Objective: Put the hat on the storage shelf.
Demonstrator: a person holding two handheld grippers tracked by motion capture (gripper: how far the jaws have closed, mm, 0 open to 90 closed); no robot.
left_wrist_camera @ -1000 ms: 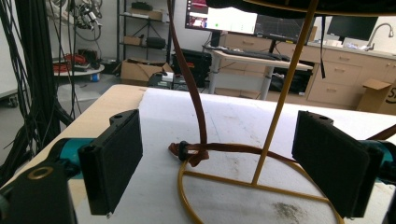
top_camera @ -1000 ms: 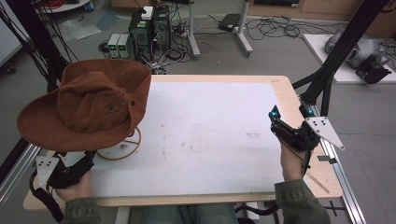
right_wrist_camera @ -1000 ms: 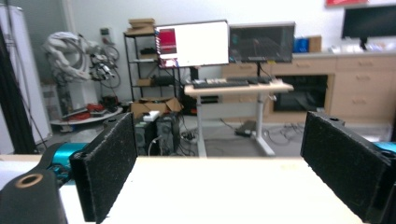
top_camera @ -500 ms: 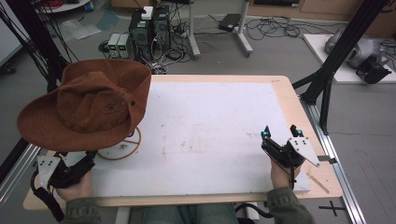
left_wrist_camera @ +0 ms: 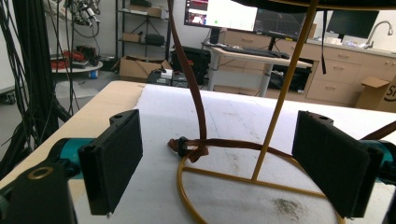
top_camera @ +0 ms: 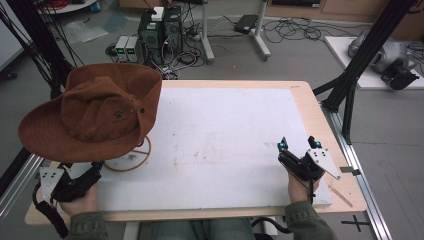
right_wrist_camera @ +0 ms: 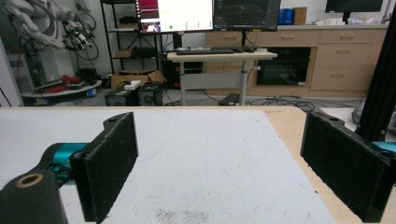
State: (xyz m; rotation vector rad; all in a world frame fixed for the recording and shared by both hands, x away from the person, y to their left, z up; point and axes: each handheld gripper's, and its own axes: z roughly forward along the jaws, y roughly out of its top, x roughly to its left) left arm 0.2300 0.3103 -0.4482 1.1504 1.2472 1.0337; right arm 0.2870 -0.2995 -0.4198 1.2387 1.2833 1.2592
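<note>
a lab floor strewn with cables lies behind the white-topped table (top_camera: 225, 135). at nine o'clock a brown hat (top_camera: 92, 117) sits on a yellow wire stand (left_wrist_camera: 261, 154), its cord (left_wrist_camera: 191, 93) trailing to the base ring. the left gripper (top_camera: 75, 182), at seven o'clock, points at that stand with jaws wide, unchanged. the right gripper (top_camera: 299, 150), jaws wide on nothing, has pulled back from three toward five o'clock, likely to a resting position.

We see even, rather dim indoor light from overhead, with no harsh glare on the white table top (top_camera: 225, 135). A soft shadow lies under the hat (top_camera: 95, 117) at the left of the high view. Both gripper views are slightly soft, their backgrounds blurred, and bright monitors (right_wrist_camera: 187, 14) bloom at the top.
</note>
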